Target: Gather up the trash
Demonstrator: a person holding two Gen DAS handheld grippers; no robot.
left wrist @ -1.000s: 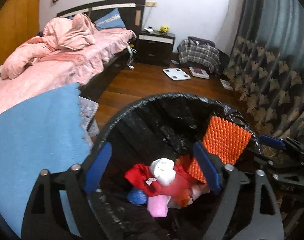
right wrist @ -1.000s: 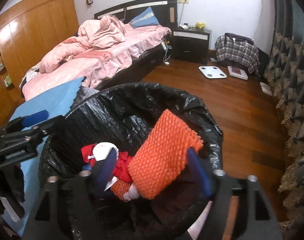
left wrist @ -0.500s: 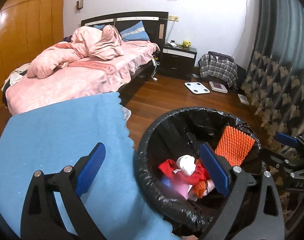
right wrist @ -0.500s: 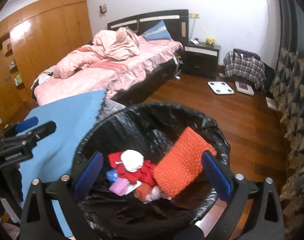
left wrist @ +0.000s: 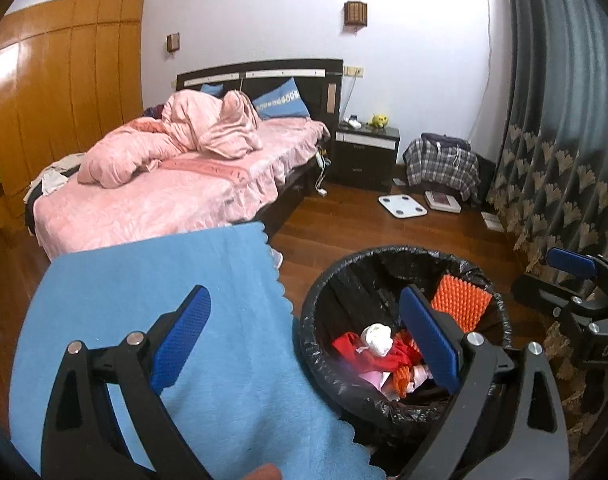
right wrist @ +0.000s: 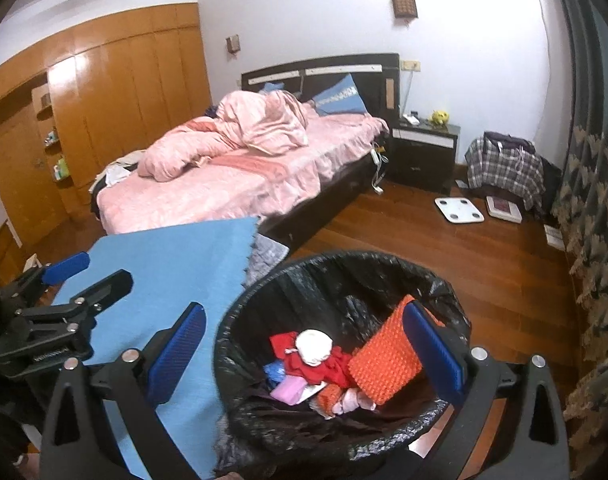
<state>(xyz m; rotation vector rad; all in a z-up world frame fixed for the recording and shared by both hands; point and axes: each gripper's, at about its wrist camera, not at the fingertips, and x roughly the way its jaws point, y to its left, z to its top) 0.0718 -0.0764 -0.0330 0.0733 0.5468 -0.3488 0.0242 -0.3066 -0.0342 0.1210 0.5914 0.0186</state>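
Observation:
A round bin with a black liner stands on the wood floor beside a blue cloth. It holds an orange foam net, red scraps, a white crumpled wad and pink paper. My left gripper is open and empty above the cloth's edge and the bin. My right gripper is open and empty above the bin. Each gripper shows in the other's view, the right one beside the curtain and the left one over the cloth.
A blue cloth covers a surface left of the bin. A bed with pink bedding lies behind it. A dark nightstand, a white scale, a plaid bag and a patterned curtain stand at the right.
Both grippers have risen and pulled back from inside the bin. Both jaws have opened wider. The orange net and other trash stay in the bin.

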